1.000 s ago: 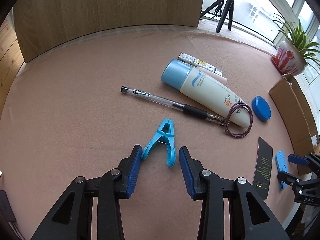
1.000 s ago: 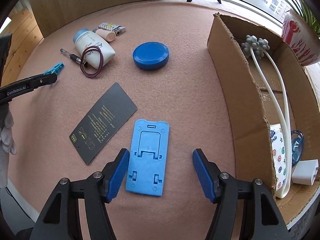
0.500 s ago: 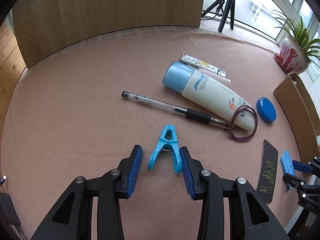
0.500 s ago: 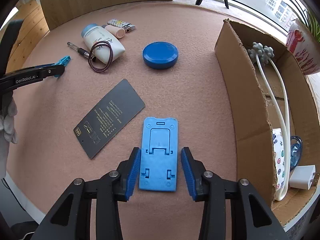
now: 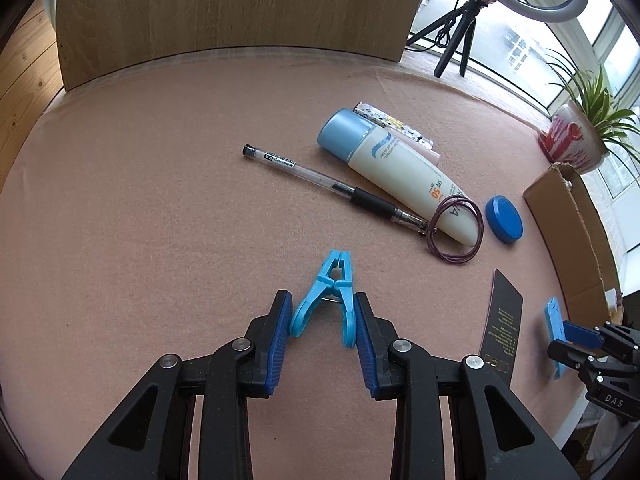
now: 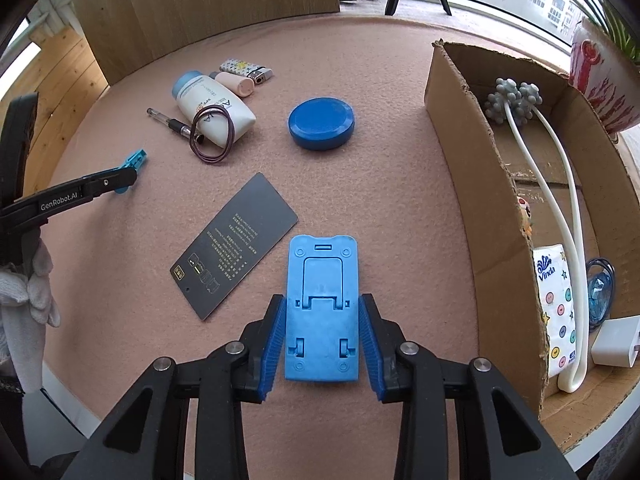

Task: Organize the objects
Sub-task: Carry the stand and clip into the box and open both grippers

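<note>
Blue plastic, light and stiff, the phone stand is sitting pinched along its long edges in the right gripper, cardboard box at three o'clock, while the left gripper is closing on the springy clothes peg.

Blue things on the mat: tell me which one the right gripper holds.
The flat blue phone stand, clamped between the right gripper pads. The round blue lid lies apart, farther away, and the blue clothespin sits in the closing left gripper.

My two black plastic grippers carry ribbed blue pads and silver screws — one arm reads "GenRobot.AI"; white knit glove.
</note>
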`<act>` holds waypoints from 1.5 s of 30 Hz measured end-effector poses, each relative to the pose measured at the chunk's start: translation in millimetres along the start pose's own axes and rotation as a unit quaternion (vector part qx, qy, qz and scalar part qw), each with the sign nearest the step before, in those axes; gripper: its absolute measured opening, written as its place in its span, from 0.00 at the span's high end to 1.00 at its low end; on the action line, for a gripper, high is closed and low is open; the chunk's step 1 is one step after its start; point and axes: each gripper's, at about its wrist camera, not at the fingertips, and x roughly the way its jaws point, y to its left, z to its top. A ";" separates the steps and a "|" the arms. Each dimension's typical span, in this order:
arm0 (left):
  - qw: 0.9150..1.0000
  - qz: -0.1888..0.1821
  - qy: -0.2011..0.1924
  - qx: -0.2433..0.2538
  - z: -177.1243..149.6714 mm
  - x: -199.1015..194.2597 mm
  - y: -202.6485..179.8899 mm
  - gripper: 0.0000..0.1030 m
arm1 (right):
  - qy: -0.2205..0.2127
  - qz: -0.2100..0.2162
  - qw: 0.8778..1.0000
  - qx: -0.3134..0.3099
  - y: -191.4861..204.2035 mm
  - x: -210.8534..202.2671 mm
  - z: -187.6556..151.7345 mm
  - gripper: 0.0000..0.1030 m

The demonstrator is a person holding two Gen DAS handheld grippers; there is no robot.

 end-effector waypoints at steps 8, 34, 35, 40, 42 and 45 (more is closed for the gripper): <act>0.999 -0.023 -0.026 -0.009 5.2 -24.1 -19.6 0.68 | -0.035 0.019 0.999 0.003 14.9 -38.8 2.9 0.68; 0.987 -0.118 -0.054 0.092 55.0 -19.1 -220.1 0.68 | -0.109 -0.024 0.990 0.087 -99.6 -84.4 6.3 0.68; 0.987 -0.120 -0.053 0.098 55.6 -17.6 -228.4 0.68 | -0.108 -0.024 0.990 0.089 -103.5 -83.7 6.1 0.68; 0.984 -0.129 -0.048 0.114 57.6 -8.1 -265.6 0.68 | -0.107 -0.026 0.989 0.094 -118.3 -81.7 4.7 0.68; 0.983 -0.129 -0.046 0.120 58.0 -5.1 -277.3 0.68 | -0.106 -0.024 0.989 0.096 -122.4 -80.7 4.3 0.68; 0.983 -0.125 -0.050 0.124 60.0 -1.1 -291.9 0.67 | -0.106 -0.023 0.989 0.097 -128.2 -80.3 3.8 0.68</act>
